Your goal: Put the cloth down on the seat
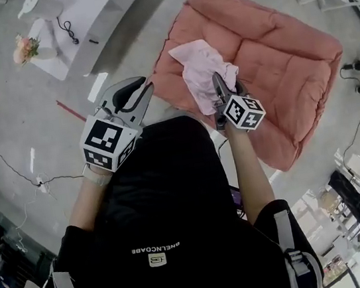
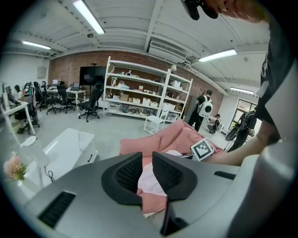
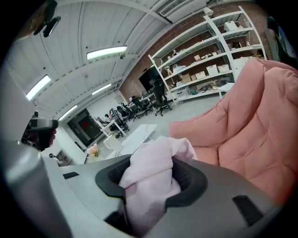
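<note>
From the head view, my right claw (image 1: 219, 84) is clamped on the pale pink cloth (image 1: 198, 63). The cloth bunches out ahead of the jaws and shows against the near left part of the salmon-pink seat (image 1: 272, 45), a wide quilted cushion lying on the grey floor (image 1: 21, 110). I cannot tell from here whether the loose folds touch the seat. My left claw (image 1: 133, 90) is just to the left of the seat's edge, over bare floor, and has nothing in it. Beyond it stand a white table (image 1: 90, 16) and a small bunch of flowers (image 1: 25, 48). In the left gripper view, the two dark jaws stand a narrow gap apart with nothing between them. Through that gap I see the cloth and the seat farther off, and the marker cube (image 2: 203, 149) of my right claw is beside them. White shelves (image 2: 144, 93) line the brick wall at the back. In the right gripper view, both jaws press in on the cloth, which fills the space between them. It swells over the tips in a soft lump and also hangs below them. The seat rises close on the right, apart from the jaws.
</note>
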The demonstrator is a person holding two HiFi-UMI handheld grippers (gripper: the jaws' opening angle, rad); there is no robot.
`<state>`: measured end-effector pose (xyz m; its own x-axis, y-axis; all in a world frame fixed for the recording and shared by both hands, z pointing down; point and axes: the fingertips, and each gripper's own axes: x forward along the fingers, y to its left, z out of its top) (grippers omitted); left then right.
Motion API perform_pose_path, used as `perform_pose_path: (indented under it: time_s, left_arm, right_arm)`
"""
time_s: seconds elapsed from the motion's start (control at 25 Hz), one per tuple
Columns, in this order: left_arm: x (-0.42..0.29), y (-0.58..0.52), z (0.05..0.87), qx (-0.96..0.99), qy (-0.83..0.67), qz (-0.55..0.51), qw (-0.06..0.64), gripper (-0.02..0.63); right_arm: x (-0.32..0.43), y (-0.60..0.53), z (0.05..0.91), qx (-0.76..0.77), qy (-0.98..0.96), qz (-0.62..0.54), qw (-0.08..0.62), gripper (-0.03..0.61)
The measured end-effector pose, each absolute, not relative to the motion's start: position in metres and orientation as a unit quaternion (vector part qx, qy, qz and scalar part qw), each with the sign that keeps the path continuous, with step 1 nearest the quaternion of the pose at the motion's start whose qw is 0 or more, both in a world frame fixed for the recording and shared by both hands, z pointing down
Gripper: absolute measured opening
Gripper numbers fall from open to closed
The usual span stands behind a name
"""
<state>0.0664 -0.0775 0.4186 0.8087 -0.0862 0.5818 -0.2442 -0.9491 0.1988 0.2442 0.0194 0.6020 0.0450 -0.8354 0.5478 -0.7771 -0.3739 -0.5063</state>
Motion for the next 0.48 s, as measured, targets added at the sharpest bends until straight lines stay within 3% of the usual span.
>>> perform_pose_path:
  time_s: [0.48]
  left_arm:
    - [0.043, -0.093, 0.450, 0.919, -0.168, 0.315, 0.169, 0.057]
  right_arm:
    - [0.232, -0.025, 0.699, -0.655, 0.599, -0.456, -0.060, 0.199]
